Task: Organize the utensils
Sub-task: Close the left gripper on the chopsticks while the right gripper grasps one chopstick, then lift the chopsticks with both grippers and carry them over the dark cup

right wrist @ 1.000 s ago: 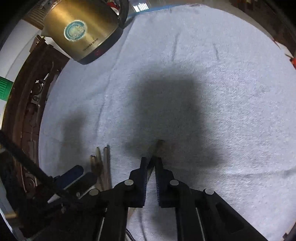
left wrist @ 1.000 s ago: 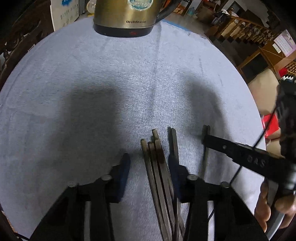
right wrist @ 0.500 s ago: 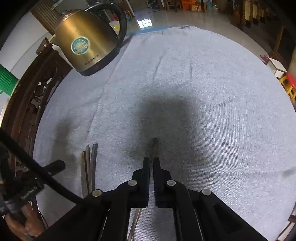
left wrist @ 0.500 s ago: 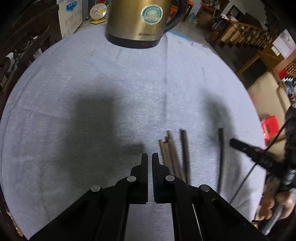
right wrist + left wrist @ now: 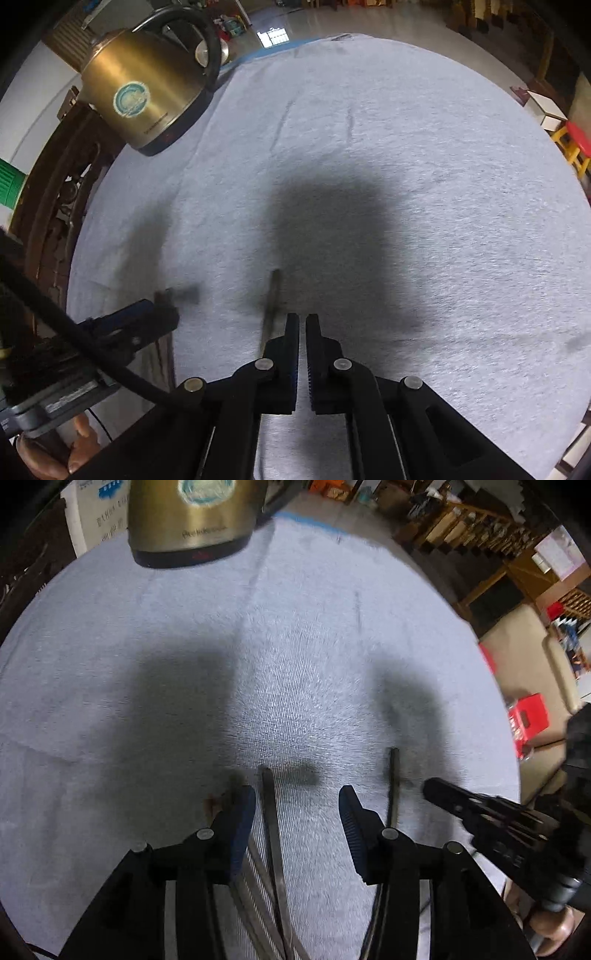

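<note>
Judging by layout, sorting is partly done: several chopsticks point(image 5: 271, 834) lie bunched on the cloth point(image 5: 295, 664) between the opening, unloaded left gripper point(image 5: 297, 812), one stray point(image 5: 269, 306) lies apart just beside the pressed-together, empty right gripper point(image 5: 302, 332).

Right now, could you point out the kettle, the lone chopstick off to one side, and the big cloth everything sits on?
kettle point(image 5: 147, 107): right wrist view, on its brass-coloured body.
lone chopstick point(image 5: 393, 775): left wrist view, on its upper shaft near the tip.
cloth point(image 5: 424, 155): right wrist view, on a bare lit patch.
</note>
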